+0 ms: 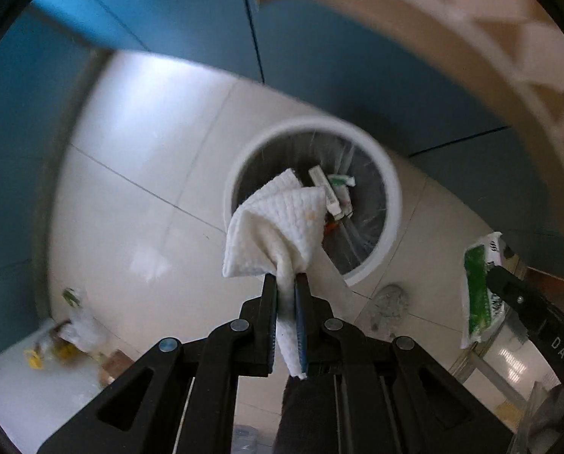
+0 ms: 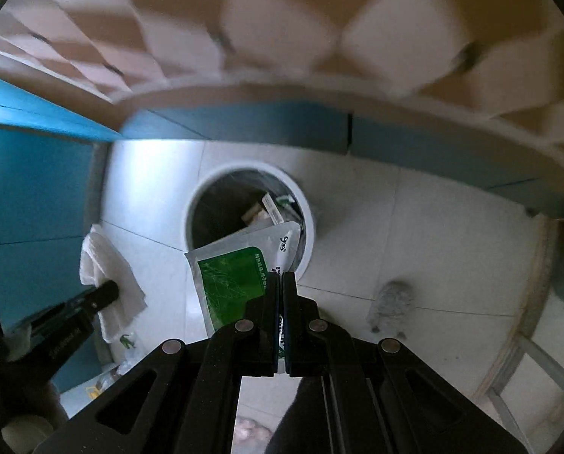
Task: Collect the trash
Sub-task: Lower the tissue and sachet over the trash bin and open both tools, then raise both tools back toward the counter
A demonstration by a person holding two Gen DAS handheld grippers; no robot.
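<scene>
The left gripper (image 1: 285, 278) pinches a soft, quilted white paper towel (image 1: 272, 232) that droops just over the near rim of a round white trash bin (image 1: 389, 189). The right gripper (image 2: 281, 278) clamps a glossy green-and-white flat packet (image 2: 240, 276) above the bin's near rim. Small boxes (image 1: 325, 189) lie inside on the clear liner.

Bin (image 1: 389, 204) contents partly hidden: white cloth (image 1: 278, 227) covers the lower left of the opening in the left view, green-and-white pouch (image 2: 240, 276) covers its lower edge in the right view. Pouch print too blurred to read. Floor litter (image 1: 66, 336) at lower left is smeared, unidentifiable. Grey floor patch (image 2: 393, 302) unclear. Patterned surface (image 2: 282, 19) at top motion-blurred.
</scene>
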